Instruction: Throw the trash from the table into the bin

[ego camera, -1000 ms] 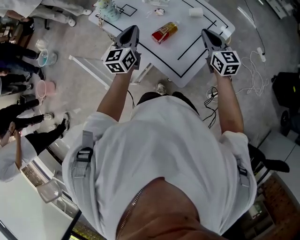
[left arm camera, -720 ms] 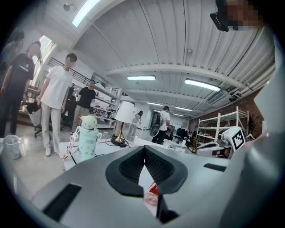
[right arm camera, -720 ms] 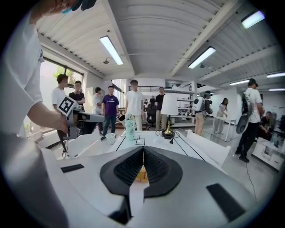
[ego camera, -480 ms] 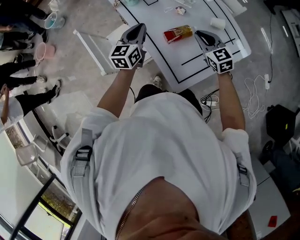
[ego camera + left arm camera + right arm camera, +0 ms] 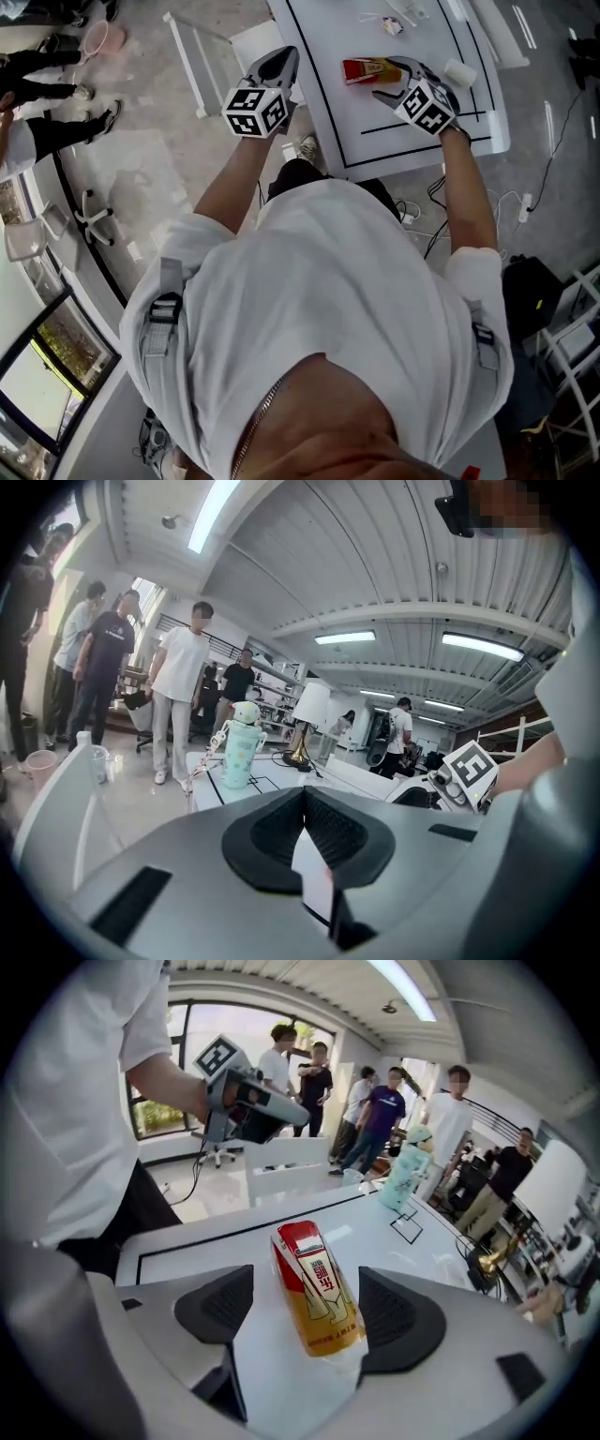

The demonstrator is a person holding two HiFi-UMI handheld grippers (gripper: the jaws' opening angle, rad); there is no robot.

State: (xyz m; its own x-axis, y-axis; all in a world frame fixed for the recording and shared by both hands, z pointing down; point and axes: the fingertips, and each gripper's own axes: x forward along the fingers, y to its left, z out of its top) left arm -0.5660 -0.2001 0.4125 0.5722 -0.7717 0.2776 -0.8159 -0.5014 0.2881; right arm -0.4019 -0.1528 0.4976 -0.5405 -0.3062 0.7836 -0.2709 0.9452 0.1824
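Observation:
A red and yellow drink packet (image 5: 370,69) lies on the white table (image 5: 412,131) with black lines. My right gripper (image 5: 389,80) points down at it. Its jaws have just been opening and now stand open. In the right gripper view the packet (image 5: 317,1302) lies between the pads of the right gripper (image 5: 309,1312), apart from both. My left gripper (image 5: 278,62) hangs shut and empty off the table's left edge. In the left gripper view its jaws (image 5: 302,803) meet with nothing between them.
A small wrapper (image 5: 392,25) and a white roll (image 5: 459,73) lie farther on the table. A mint green bottle (image 5: 240,747) stands at its far end. A white frame (image 5: 211,56) stands left of the table. People (image 5: 37,141) stand at left; cables (image 5: 525,202) lie on the floor.
The right gripper has come down and rolled over the drink packet, and its jaws have opened around it. The left gripper has sunk a little and stays shut.

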